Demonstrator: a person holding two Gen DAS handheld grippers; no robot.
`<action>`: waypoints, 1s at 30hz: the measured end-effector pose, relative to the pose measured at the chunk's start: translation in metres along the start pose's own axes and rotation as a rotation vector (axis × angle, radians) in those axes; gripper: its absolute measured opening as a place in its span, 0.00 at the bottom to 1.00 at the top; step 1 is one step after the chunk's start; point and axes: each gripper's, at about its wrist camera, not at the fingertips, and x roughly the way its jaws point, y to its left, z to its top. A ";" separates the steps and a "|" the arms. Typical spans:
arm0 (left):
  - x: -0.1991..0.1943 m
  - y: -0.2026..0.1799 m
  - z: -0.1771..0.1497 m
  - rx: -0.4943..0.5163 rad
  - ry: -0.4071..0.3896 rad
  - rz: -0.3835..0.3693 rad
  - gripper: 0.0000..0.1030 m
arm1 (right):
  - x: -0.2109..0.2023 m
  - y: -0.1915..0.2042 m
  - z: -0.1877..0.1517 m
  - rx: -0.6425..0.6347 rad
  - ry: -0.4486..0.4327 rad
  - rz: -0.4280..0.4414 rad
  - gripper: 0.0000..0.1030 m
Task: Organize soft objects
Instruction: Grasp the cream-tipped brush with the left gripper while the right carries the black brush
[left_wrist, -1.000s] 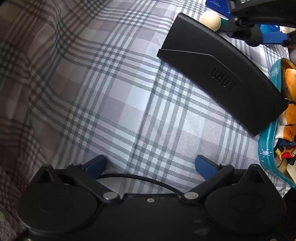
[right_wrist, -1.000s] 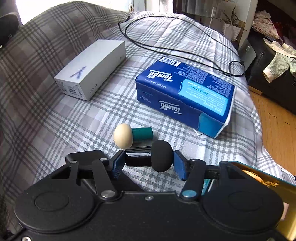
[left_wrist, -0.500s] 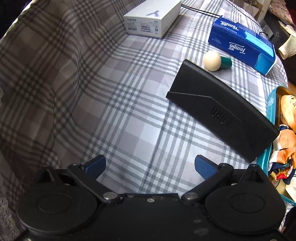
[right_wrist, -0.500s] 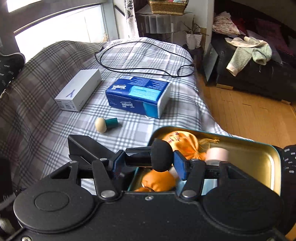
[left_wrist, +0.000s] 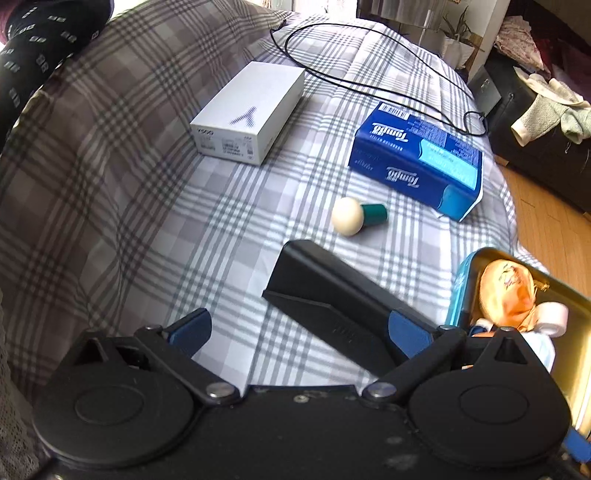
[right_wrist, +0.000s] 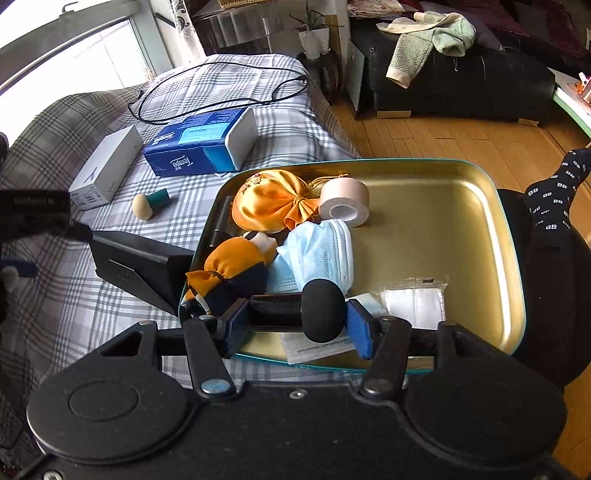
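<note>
Gold-lined and teal outside, the open tin (right_wrist: 461, 206) sits at the near right edge of the plaid-covered bed (left_wrist: 110, 206), its right rim overhanging toward the wooden floor (right_wrist: 443, 136). The right gripper (right_wrist: 295, 317) hangs over the tin's near rim, its blue pads clenched on a black sponge-tipped applicator (right_wrist: 321, 310) held crosswise, the round foam head toward the right pad. Inside the tin, soft things crowd the left half: an orange satin pouch (right_wrist: 273, 199) at the far left, a roll of tape (right_wrist: 343, 203) just beside it, a pale blue face mask (right_wrist: 321, 251) in the middle, an orange-and-navy fabric piece (right_wrist: 229, 269) against the left wall, and white packets (right_wrist: 413, 299) near the front; the right half of the tin floor is bare. A black wedge-shaped case (left_wrist: 332, 299) lies touching the tin's left wall. The left gripper (left_wrist: 299, 332) hovers over the cloth with its jaws spread wide, nothing between them. Beyond the case lie a cream-headed teal-handled sponge (left_wrist: 356, 218), a blue tissue pack (left_wrist: 417, 162) and a white box (left_wrist: 251, 110), well apart, with open cloth to the left. A black cable (left_wrist: 369, 55) loops at the far end.
</note>
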 end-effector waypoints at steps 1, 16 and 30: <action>0.003 -0.002 0.007 -0.009 0.004 -0.011 0.99 | -0.001 -0.002 -0.001 0.002 -0.005 -0.004 0.53; 0.093 -0.061 0.089 -0.012 0.113 0.019 0.99 | 0.001 -0.030 0.001 0.097 -0.027 0.054 0.53; 0.150 -0.075 0.106 0.004 0.146 0.095 0.87 | 0.006 -0.026 0.007 0.085 -0.043 0.057 0.53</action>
